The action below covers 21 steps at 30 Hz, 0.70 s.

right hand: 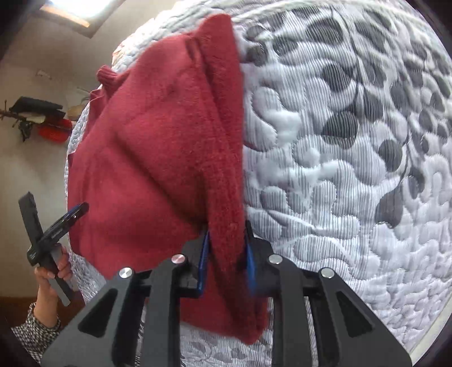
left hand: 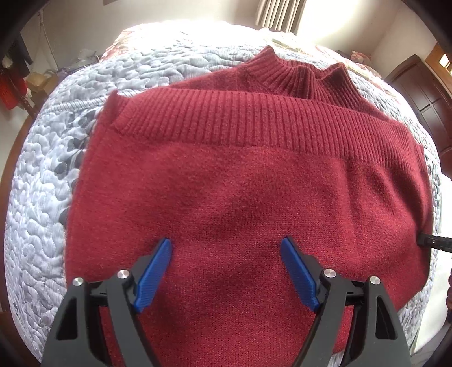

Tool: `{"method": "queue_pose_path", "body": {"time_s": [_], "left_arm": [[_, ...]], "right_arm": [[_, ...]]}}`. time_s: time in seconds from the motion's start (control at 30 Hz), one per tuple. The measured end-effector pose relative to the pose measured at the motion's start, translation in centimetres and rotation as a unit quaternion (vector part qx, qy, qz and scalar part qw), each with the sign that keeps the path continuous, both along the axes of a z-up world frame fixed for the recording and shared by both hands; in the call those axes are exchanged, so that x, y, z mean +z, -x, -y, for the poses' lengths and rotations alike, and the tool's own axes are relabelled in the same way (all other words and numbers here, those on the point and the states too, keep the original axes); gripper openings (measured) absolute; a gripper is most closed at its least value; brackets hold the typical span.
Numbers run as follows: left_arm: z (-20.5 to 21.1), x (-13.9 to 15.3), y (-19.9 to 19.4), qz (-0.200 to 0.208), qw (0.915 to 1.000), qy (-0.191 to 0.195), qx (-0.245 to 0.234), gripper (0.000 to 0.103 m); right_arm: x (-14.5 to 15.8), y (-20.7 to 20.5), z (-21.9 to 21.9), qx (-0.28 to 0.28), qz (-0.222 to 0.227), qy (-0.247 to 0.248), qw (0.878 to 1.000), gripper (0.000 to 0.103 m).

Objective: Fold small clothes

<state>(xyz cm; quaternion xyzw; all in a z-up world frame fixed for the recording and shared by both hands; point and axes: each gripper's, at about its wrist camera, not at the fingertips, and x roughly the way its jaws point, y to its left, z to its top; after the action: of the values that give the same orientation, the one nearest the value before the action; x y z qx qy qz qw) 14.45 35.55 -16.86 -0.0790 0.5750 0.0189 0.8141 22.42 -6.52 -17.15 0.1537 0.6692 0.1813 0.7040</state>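
A dark red knitted sweater [left hand: 240, 197] lies folded on the bed, its ribbed hem doubled up toward the high collar [left hand: 299, 76]. My left gripper [left hand: 226, 248] hovers just above the sweater's near part, jaws wide apart and empty, blue pads [left hand: 154, 271] showing. In the right wrist view, the right gripper [right hand: 226, 248] is shut on a thick folded edge of the sweater [right hand: 158, 158], which bulges up beside the quilt. Its black tip [left hand: 435, 242] shows at the sweater's right edge in the left wrist view. The left gripper [right hand: 65, 223] appears at far left, held by a hand [right hand: 50, 273].
A pale blue-grey quilted bedspread [left hand: 48, 197] with dark leaf shapes [right hand: 353, 141] covers the bed under the sweater. Dark wooden furniture [left hand: 423, 93] stands at the right, curtains [left hand: 279, 14] at the back, and a wall rack with red and black items [right hand: 48, 121] at the left.
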Motion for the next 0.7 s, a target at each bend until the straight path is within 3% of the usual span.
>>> {"method": "queue_pose_path", "body": {"time_s": [0.33,0.7], "left_arm": [[0.4,-0.4,0.4,0.009,0.9999,0.001,-0.010,0.085],[0.8,-1.2,0.5,0.014,0.9995,-0.005,-0.028,0.089]], "right_arm": [[-0.9,-0.3,-0.7,-0.012,-0.009,-0.001,1.000,0.024],[-1.5,-0.8,-2.4,-0.019,-0.012,0.030,0.999,0.026]]}}
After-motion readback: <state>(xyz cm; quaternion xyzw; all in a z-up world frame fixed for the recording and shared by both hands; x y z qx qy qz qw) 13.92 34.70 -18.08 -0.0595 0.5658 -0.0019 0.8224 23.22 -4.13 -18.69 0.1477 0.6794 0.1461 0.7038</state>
